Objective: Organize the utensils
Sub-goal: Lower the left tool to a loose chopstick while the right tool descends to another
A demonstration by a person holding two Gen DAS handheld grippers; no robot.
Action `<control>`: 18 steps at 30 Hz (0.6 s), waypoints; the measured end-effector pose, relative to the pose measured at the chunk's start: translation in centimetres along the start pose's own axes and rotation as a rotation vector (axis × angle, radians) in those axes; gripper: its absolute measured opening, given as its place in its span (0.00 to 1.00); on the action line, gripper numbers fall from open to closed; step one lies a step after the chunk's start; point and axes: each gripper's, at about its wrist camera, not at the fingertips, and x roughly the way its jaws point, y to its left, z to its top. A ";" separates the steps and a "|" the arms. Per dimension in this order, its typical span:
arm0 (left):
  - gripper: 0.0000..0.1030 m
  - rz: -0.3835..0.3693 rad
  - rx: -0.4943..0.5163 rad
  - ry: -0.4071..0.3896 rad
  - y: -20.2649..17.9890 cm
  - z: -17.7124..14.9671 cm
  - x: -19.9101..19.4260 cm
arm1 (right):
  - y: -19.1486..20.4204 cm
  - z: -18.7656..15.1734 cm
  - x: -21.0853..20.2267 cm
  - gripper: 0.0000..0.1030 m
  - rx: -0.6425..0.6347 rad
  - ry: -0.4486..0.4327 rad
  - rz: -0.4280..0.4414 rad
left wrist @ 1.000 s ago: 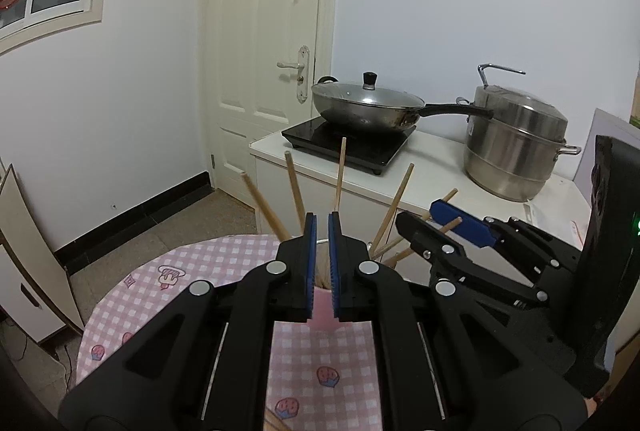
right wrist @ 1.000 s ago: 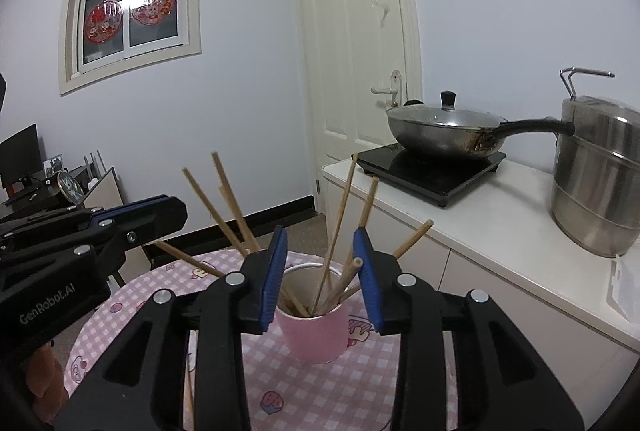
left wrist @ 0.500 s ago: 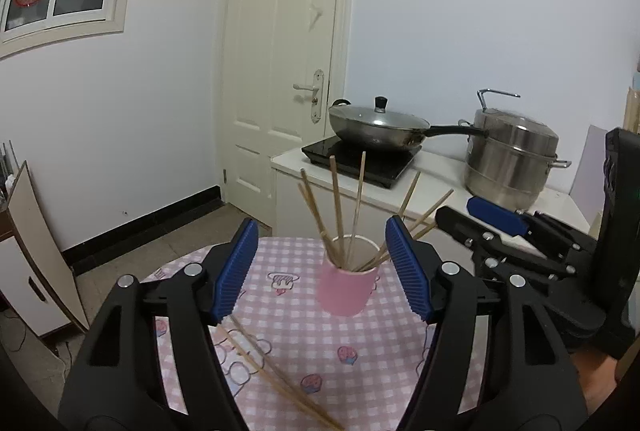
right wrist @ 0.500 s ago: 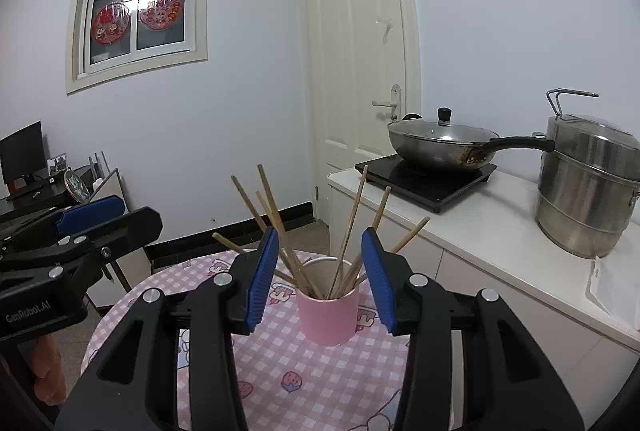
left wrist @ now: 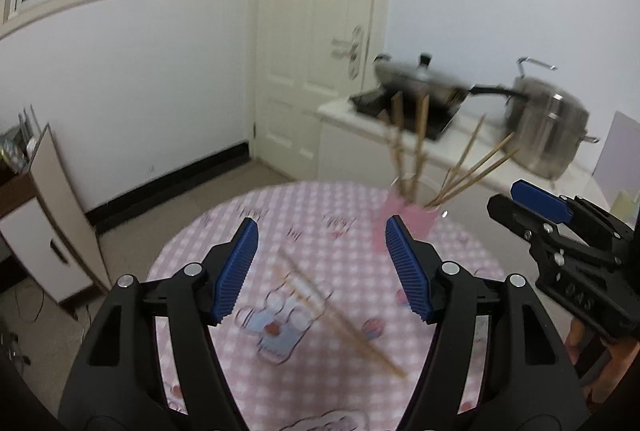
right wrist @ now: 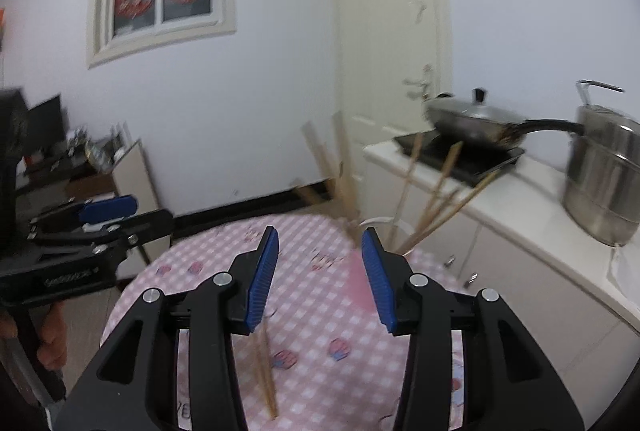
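Both tongs point(left wrist: 320, 263) point(right wrist: 320, 277) gape empty above the table's point(left wrist: 192, 243) open middle.

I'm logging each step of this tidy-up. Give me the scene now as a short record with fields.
surface: round table with pink checked cloth
holder: pink cup at the table's far side
in holder: several chopsticks, leaning apart
still loose: pair of chopsticks lying on the cloth
left claw: open, empty, jaws have just been opening
right claw: open, empty
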 end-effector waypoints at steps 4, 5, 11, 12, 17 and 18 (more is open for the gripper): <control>0.65 0.002 -0.059 0.106 2.7 -1.7 2.3 | 2.7 -1.7 2.8 0.40 -0.072 0.085 0.042; 0.65 0.005 -0.069 0.125 3.3 -2.2 2.7 | 3.3 -2.0 3.6 0.40 -0.091 0.109 0.051; 0.65 0.004 -0.145 0.275 6.2 -4.7 6.8 | 5.1 -4.3 9.8 0.40 -0.132 0.312 0.084; 0.65 0.007 -0.156 0.292 6.7 -4.9 7.2 | 5.2 -4.6 10.4 0.40 -0.135 0.329 0.083; 0.65 0.015 -0.234 0.371 8.5 -5.7 10.1 | 5.5 -5.3 14.9 0.33 -0.127 0.445 0.094; 0.65 0.011 -0.256 0.387 8.8 -5.9 10.7 | 5.4 -5.4 15.7 0.31 -0.120 0.458 0.098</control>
